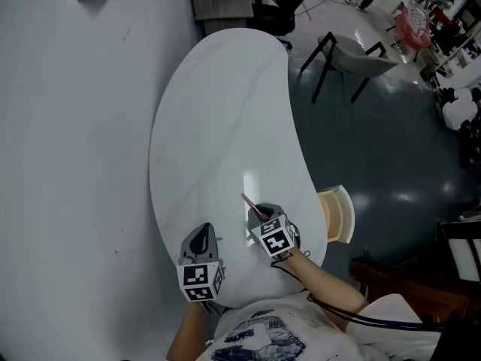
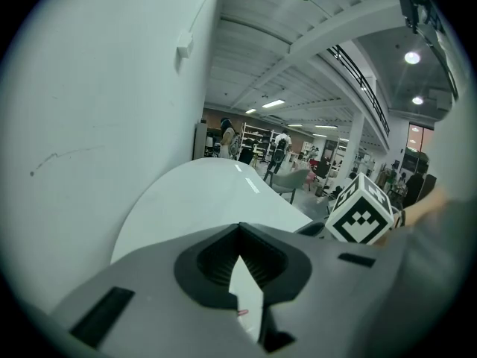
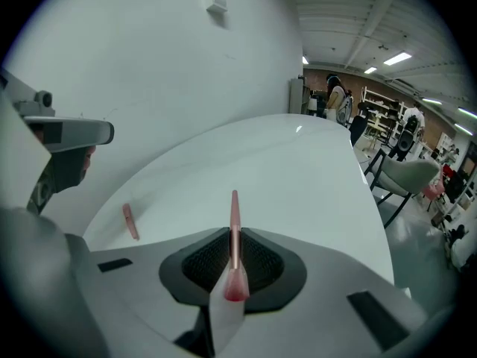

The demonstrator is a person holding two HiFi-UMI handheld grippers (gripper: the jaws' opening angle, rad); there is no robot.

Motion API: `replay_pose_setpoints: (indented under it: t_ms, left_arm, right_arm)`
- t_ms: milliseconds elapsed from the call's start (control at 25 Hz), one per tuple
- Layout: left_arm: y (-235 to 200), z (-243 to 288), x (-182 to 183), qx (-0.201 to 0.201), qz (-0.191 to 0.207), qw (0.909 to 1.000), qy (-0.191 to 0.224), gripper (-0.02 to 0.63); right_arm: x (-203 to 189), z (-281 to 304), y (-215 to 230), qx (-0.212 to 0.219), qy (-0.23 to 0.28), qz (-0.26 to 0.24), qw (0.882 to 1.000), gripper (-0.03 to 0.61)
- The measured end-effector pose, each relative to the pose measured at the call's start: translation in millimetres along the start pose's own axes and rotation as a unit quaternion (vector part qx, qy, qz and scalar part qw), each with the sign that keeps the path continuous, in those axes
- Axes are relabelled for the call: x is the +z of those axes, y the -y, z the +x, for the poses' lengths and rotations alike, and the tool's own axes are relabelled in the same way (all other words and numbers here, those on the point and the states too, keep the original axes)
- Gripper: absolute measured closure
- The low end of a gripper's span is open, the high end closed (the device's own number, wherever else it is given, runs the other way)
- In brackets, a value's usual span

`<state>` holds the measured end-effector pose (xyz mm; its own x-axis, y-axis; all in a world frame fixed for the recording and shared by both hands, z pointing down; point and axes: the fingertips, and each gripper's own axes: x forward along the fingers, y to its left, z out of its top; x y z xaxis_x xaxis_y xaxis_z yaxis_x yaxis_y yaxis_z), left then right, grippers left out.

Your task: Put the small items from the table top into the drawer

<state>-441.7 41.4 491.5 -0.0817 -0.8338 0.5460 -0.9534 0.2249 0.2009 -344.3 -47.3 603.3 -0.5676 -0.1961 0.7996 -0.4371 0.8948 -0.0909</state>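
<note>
Pen (image 3: 235, 215) pinched in your right gripper (image 1: 264, 218), jaws closed on it. Long axis runs along jaws, tip pointing out over table (image 1: 225, 111).

Drawer (image 1: 340, 213) open, just off table edge, on right gripper's right (carry goes that way, judging by layout).

Second pink piece (image 3: 130, 221) lies flat on table, nearer left gripper (image 1: 201, 237); its jaws together, nothing between them.

We can read no words, brands or numbers. At six o'clock in the head view, the left gripper (image 1: 201, 233) and right gripper (image 1: 261, 210) bear only square marker patterns.
</note>
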Motion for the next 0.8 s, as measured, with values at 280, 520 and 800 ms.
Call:
replay_pose_setpoints:
  t_ms: [280,520,800]
  left_arm:
    - [18.4,-18.7,2.4,-0.021,0.016,0.9995,0.018,0.594]
    - [32.8,-34.4,2.8,-0.038,0.024,0.9985,0.032,0.594]
    - [62.4,-45.1,-1.1,-0.043,0.035,0.9976,0.041,0.594]
  right_arm:
    - [1.1,-40.8,-9.6,-0.017,0.036,0.017,0.999,0.517]
    - [3.1,-83.0,-20.0,-0.028,0.068,0.028,0.997,0.517]
    - [-11.8,-132.9,-13.0,-0.042,0.099,0.042,0.993,0.518]
